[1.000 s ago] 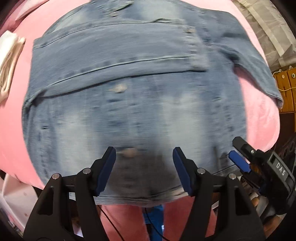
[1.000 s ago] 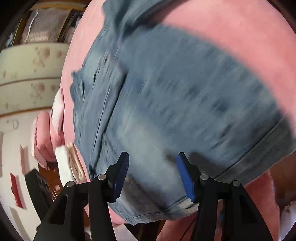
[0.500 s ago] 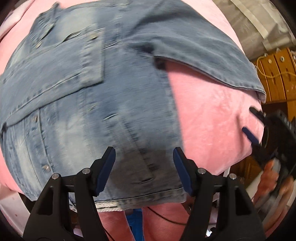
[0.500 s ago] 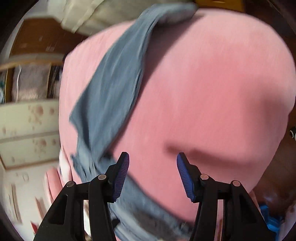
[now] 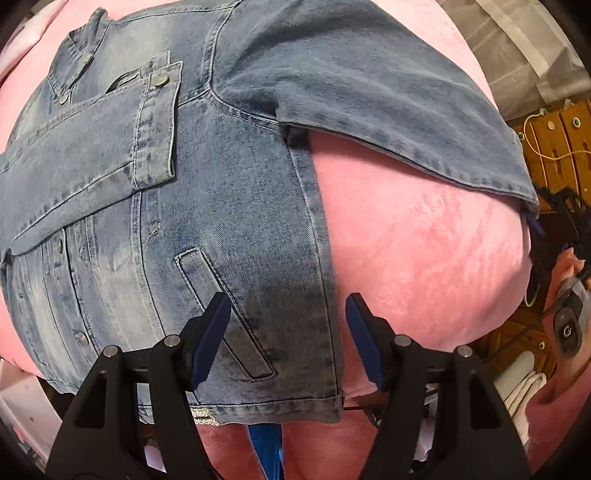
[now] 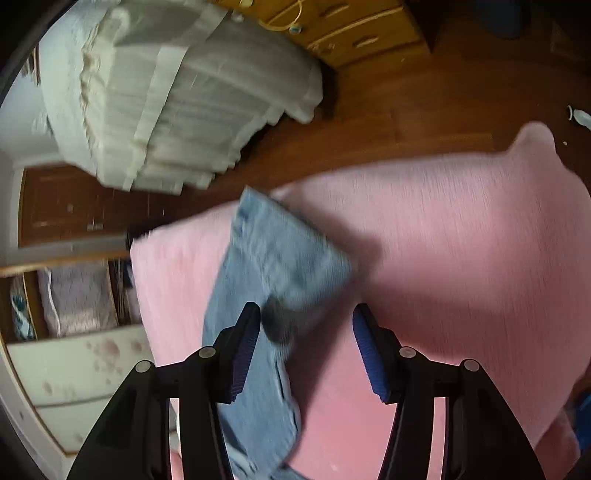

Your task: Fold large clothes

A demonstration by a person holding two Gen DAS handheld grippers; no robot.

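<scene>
A light-blue denim jacket (image 5: 207,206) lies flat on a pink blanket (image 5: 417,258), one sleeve (image 5: 369,92) stretched out to the right. My left gripper (image 5: 288,332) is open and empty, hovering over the jacket's lower right hem beside a slanted pocket. My right gripper (image 6: 303,350) is open and empty above the end of the sleeve (image 6: 273,266), which lies across the pink blanket (image 6: 461,240). The right gripper also shows at the far right of the left wrist view (image 5: 554,221), near the sleeve cuff.
A wooden floor (image 6: 406,92) lies beyond the blanket. A white covered mattress or bedding (image 6: 166,85) stands at the back left, with wooden drawers (image 6: 351,29) behind it. A cabinet with flower print (image 6: 74,369) is at the left.
Both grippers have swung to the right along the jacket. The left now sits at the right hem. The right has moved out from the jacket body to the sleeve end.
</scene>
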